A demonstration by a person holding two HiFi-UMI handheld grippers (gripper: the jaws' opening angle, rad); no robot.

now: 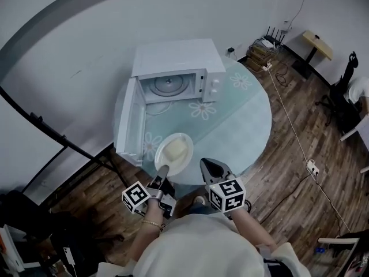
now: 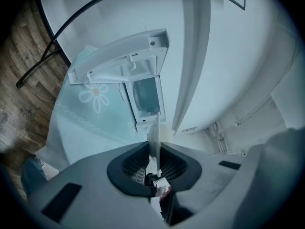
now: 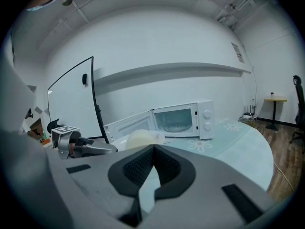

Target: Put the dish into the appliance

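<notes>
A white plate (image 1: 173, 152) with a pale slab on it hovers over the near edge of the round glass table (image 1: 248, 117). My left gripper (image 1: 163, 172) is shut on its near rim; the left gripper view shows the plate (image 2: 154, 135) edge-on between the pads. The white microwave (image 1: 176, 68) stands at the table's back, its door (image 1: 130, 123) swung open to the left and the turntable (image 1: 169, 85) visible inside. My right gripper (image 1: 209, 166) hangs just right of the plate, shut and empty. The right gripper view shows the plate (image 3: 140, 138) in front of the microwave (image 3: 183, 120).
A black curved stand frame (image 1: 52, 134) runs along the wall on the left. Cables and a power strip (image 1: 312, 167) lie on the wooden floor at right. A small side table (image 1: 316, 44) and a chair (image 1: 346, 91) stand at the back right.
</notes>
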